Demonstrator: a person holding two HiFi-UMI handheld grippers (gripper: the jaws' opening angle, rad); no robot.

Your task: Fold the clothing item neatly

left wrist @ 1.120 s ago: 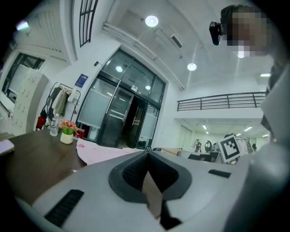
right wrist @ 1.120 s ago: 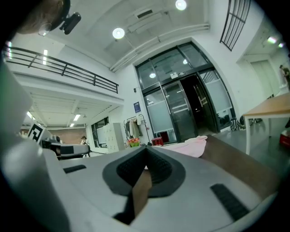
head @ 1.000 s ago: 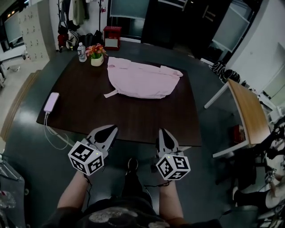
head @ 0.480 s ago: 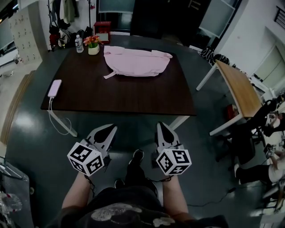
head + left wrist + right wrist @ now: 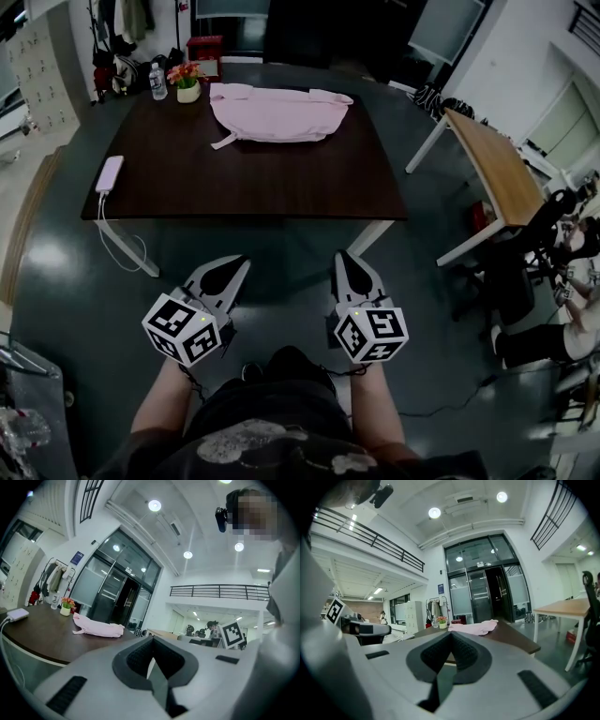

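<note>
A pink garment (image 5: pixel 277 113) lies folded on the far half of a dark wooden table (image 5: pixel 234 183); it also shows small in the left gripper view as the pink garment (image 5: pixel 98 627) and in the right gripper view as the pink garment (image 5: pixel 474 627). My left gripper (image 5: pixel 236 268) and right gripper (image 5: pixel 345 260) are held low in front of me, over the floor, well short of the table's near edge. Both are shut with nothing between the jaws.
A flower pot (image 5: pixel 187 82) and a water bottle (image 5: pixel 157 82) stand at the table's far left corner. A pink phone (image 5: pixel 110 173) with a white cable lies at the left edge. A lighter wooden table (image 5: pixel 493 159) stands to the right, with seated people beyond it.
The view has drawn back from the table, which now sits farther up the frame. Both grippers stay shut and side by side.
</note>
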